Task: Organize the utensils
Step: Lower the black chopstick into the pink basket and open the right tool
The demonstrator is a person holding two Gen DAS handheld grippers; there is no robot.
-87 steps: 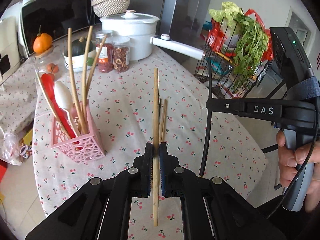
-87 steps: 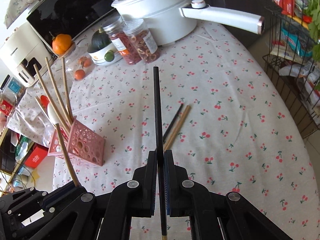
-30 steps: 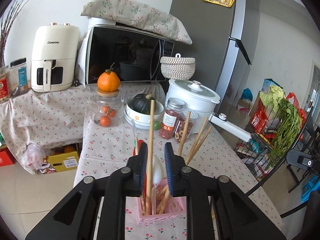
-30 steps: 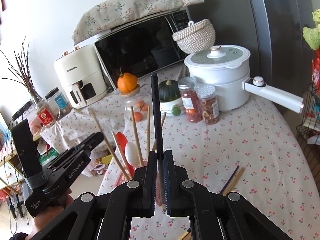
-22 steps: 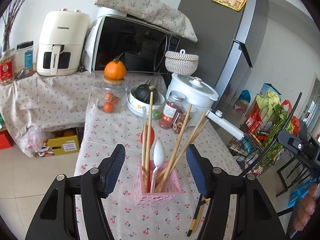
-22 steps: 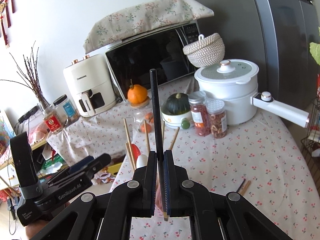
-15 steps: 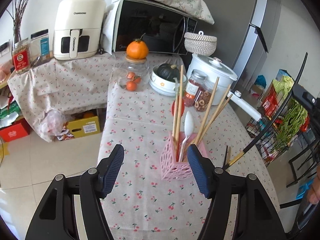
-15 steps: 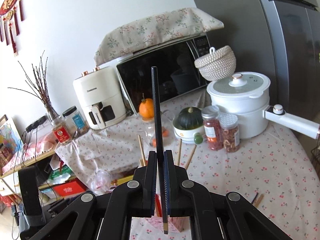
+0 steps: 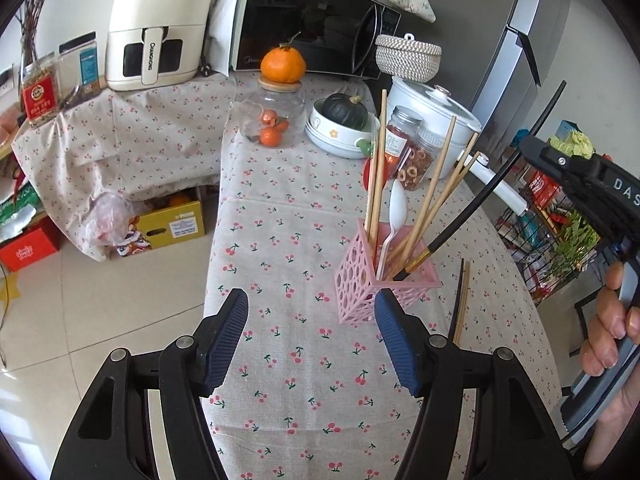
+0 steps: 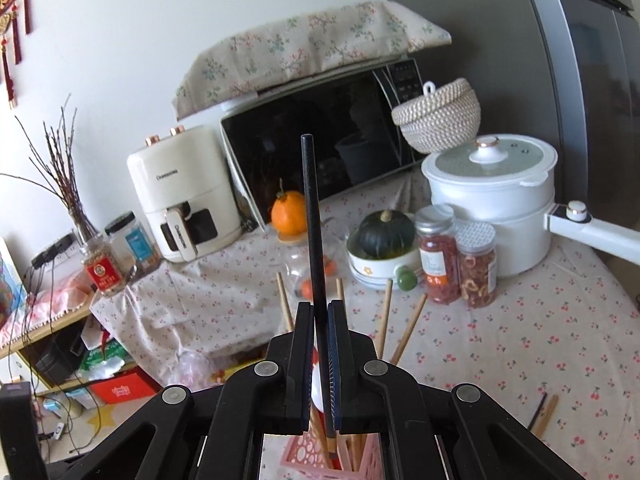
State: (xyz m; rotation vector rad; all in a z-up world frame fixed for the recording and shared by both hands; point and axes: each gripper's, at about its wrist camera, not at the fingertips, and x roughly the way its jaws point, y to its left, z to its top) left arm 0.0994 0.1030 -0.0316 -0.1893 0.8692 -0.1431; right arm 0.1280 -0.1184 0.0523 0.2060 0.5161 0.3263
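Utensils: your left gripper [image 9: 312, 336], jaws now apart, has released its chopstick into the pink holder [image 9: 362, 280] at frame centre, while your right gripper [image 10: 320, 344], clamped on the black chopstick [image 10: 314, 240], follows.

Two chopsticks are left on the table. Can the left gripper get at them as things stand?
Probably yes: the left gripper has open, empty jaws, and the loose chopsticks lie bare on the cloth just right of the pink holder.

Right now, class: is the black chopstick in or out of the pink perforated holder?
Partly in: the black chopstick has its tip inside the pink perforated holder, with the right gripper shut on it.
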